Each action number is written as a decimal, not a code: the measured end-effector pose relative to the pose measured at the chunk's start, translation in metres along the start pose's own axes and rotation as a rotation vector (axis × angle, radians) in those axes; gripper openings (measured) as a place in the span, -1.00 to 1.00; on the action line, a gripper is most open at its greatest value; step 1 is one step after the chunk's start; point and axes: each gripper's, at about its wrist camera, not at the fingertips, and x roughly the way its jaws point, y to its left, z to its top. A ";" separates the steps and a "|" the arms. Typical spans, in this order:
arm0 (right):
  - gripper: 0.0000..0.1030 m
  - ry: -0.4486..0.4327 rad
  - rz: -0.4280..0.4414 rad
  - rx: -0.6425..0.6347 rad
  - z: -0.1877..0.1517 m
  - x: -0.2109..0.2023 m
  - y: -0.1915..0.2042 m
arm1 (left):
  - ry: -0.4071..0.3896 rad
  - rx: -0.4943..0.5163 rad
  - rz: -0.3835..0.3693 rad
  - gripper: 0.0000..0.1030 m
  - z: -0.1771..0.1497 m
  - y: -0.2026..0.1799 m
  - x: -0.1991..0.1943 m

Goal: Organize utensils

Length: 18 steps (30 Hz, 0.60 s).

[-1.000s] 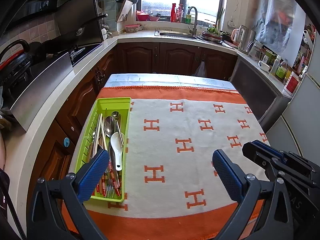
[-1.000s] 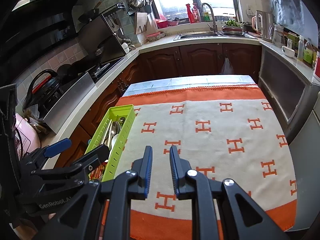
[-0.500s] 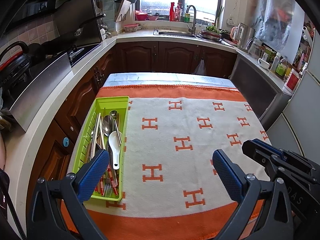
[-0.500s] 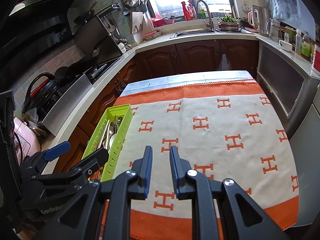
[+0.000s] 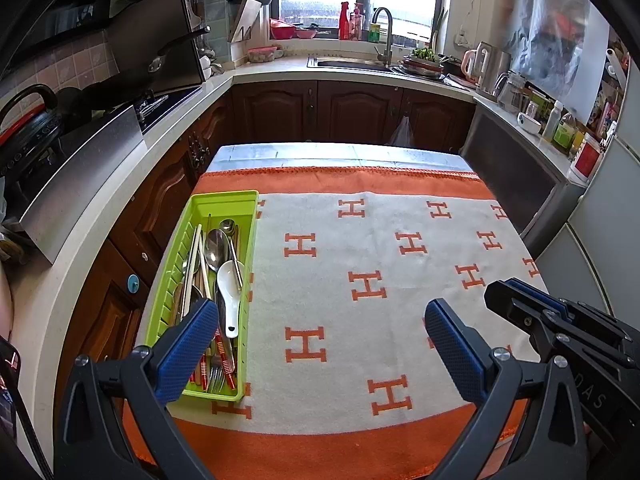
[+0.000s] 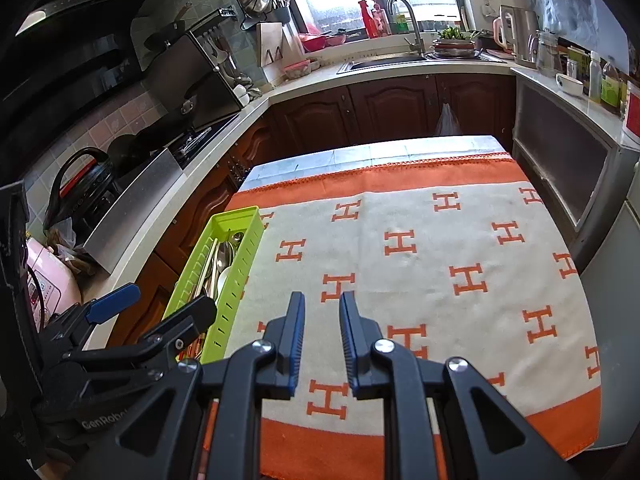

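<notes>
A green utensil tray point(image 5: 222, 202) lies at the left edge of the table and also shows in the right wrist view point(image 6: 240, 216). It holds metal spoons point(image 5: 214, 246), a white soup spoon point(image 5: 230, 292), chopsticks point(image 5: 196, 256) and red-handled forks point(image 5: 218, 360). My left gripper point(image 5: 320, 336) is open and empty, held above the table's near edge just right of the tray. My right gripper point(image 6: 322, 336) has its jaws close together with a narrow gap and nothing between them, above the near middle of the cloth.
The table wears a white and orange cloth point(image 5: 380, 280) with H marks. Dark wood cabinets point(image 5: 352, 112) and a counter with a sink point(image 5: 348, 64) stand behind. A stove counter point(image 5: 92, 152) runs along the left, a grey appliance point(image 5: 516, 176) on the right.
Both grippers have drawn back and risen a little, so the table and tray look slightly farther away. Neither gripper's opening has changed.
</notes>
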 end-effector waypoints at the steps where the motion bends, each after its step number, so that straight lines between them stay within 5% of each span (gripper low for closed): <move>1: -0.66 0.000 -0.001 0.001 -0.001 0.000 0.000 | 0.001 0.000 -0.001 0.98 -0.001 0.001 0.000; 18: -0.66 0.000 0.001 0.003 0.000 0.001 -0.002 | 0.002 0.000 0.000 0.98 -0.001 0.000 0.000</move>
